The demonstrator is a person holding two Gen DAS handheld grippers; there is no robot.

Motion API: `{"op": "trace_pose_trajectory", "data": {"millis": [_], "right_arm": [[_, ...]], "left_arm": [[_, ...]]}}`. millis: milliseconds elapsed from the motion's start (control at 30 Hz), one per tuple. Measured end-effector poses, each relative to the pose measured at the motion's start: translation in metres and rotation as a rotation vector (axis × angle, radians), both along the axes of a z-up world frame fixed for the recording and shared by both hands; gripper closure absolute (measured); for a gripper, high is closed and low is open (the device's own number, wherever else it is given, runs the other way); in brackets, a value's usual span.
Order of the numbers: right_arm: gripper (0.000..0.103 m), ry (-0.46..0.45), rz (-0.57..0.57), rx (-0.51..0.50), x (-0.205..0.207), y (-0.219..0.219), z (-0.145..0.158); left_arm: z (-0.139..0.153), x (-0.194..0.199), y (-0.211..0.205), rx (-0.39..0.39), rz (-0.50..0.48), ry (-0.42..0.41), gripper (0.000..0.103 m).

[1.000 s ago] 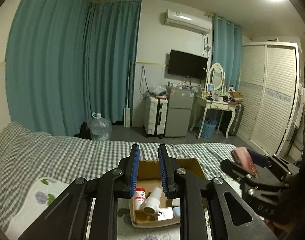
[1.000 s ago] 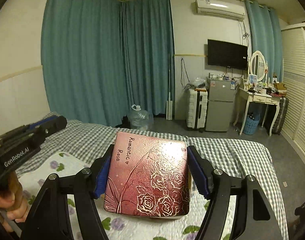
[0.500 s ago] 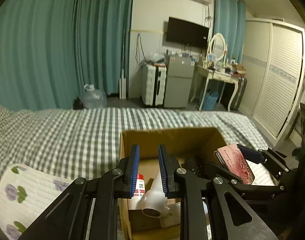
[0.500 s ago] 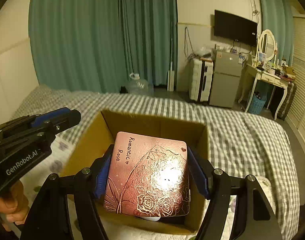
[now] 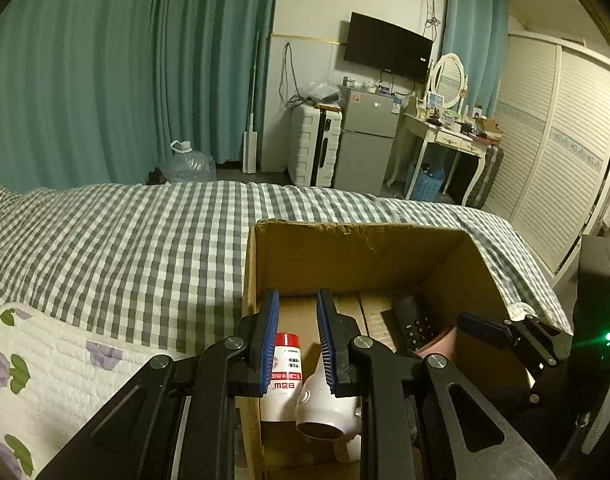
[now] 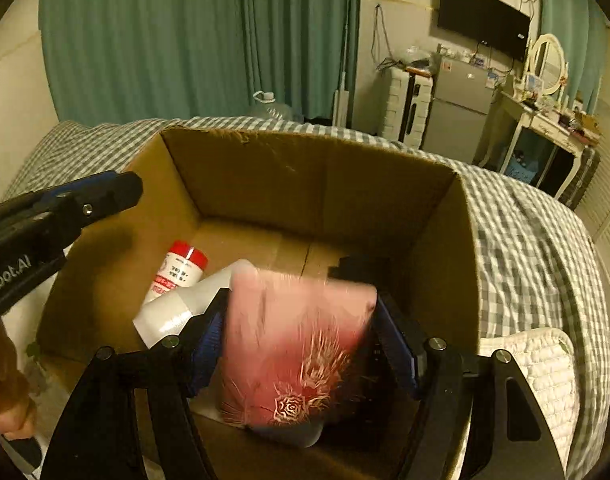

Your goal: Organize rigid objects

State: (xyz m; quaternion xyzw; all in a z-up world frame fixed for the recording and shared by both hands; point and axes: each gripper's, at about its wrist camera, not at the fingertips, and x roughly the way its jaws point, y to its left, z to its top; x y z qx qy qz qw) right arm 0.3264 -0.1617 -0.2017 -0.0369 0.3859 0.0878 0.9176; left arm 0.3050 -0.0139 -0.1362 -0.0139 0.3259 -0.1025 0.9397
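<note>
While the open brown cardboard box (image 6: 305, 184) sits on the grey-and-white checked bedspread (image 5: 117, 248), the right gripper (image 6: 301, 344) reaches down inside it with its blue-padded fingers (image 6: 209, 336) set wide and pressed against both sides of a pink rectangular tin with gold rose embossing (image 6: 293, 352), which fills the gap between them and is smeared by motion blur. Just beyond the tin, on the box floor, lie a white bottle with a red cap and red label (image 6: 181, 268) and a white hair dryer (image 6: 185, 308), touching each other; a black remote control (image 5: 413, 324) rests toward the right wall (partly hidden behind the tin in the right wrist view). The left gripper (image 5: 297, 344) hangs over the box's near-left corner, its blue pads (image 5: 271, 340) parallel with a narrow gap and nothing between them, the red-capped bottle and the dryer showing below that gap. A white quilted pad with purple flowers (image 5: 45, 360) lies left of the box.
</note>
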Motion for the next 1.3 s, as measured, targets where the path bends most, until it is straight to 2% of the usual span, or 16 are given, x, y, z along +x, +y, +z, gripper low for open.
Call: {"op": "trace_pose_trajectory", "data": {"millis": [67,300,367,400,467,667,833,1000,1300], "right_arm": [[0.023,-0.016,-0.011,0.016,-0.002,-0.004,0.003],[0.021,-0.086,-0.061,0.004,-0.018,-0.015,0.04],[0.016,-0.124,-0.073,-0.005,-0.026,-0.015,0.059],[0.011,-0.148,-0.08,-0.007,-0.031,-0.015,0.069],[0.009,-0.204,-0.096,-0.002,-0.043,-0.015,0.091],[0.0,-0.324,-0.11,0.001,-0.083,-0.013,0.151],[0.0,-0.405,-0.115,0.024,-0.124,-0.011,0.194],[0.0,-0.469,-0.12,0.047,-0.165,-0.011,0.226],[0.0,-0.535,-0.11,0.073,-0.231,-0.016,0.26]], "left_arm": [[0.003,-0.001,0.0,-0.001,-0.005,-0.001,0.081],[0.039,-0.023,-0.004,0.023,-0.013,-0.065,0.08],[0.056,-0.034,-0.003,0.016,-0.014,-0.091,0.074],[0.064,-0.039,-0.002,0.013,-0.011,-0.104,0.068],[0.08,-0.051,0.001,0.012,0.0,-0.14,0.057],[0.132,-0.092,0.007,0.008,0.027,-0.225,0.049],[0.167,-0.128,0.01,0.022,0.05,-0.293,0.042],[0.193,-0.167,0.019,0.02,0.074,-0.359,0.04],[0.212,-0.222,0.022,0.028,0.087,-0.44,0.038]]}}
